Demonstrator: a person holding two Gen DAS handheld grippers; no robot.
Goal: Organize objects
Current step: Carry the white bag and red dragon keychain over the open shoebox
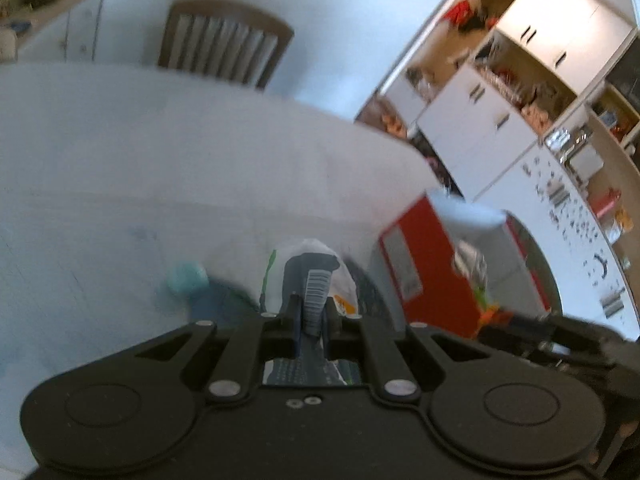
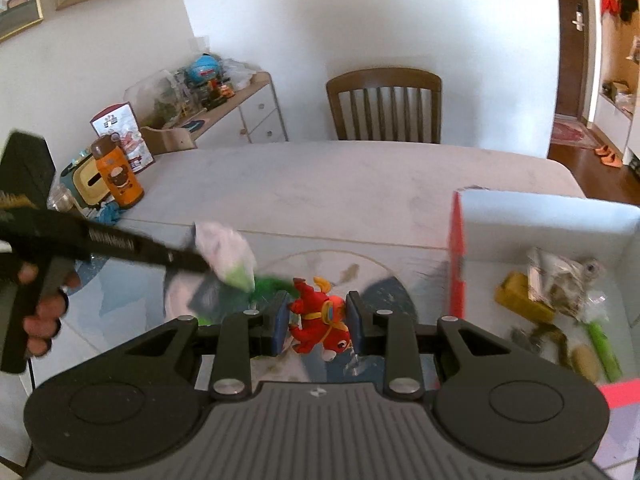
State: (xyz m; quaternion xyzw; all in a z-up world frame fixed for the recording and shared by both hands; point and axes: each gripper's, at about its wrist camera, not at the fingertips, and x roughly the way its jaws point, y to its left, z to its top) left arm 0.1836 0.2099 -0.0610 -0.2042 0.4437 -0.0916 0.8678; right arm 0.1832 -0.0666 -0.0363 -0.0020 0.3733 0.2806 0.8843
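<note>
Left gripper (image 1: 311,316) pinches a white-and-dark packet (image 1: 310,276); right gripper (image 2: 318,326) clamps a red toy figure (image 2: 320,320), red-sided box (image 2: 552,216) at two o'clock.

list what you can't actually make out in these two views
- Print on the packet in the left gripper: left wrist view, motion blur; its lower part is behind the fingers.
- Teal object on the table: left wrist view, too blurred to name.
- Near end of the red box: right wrist view, cut off by the gripper body and frame edge.
- Red toy in the right gripper: its sides are covered by the pads.
</note>
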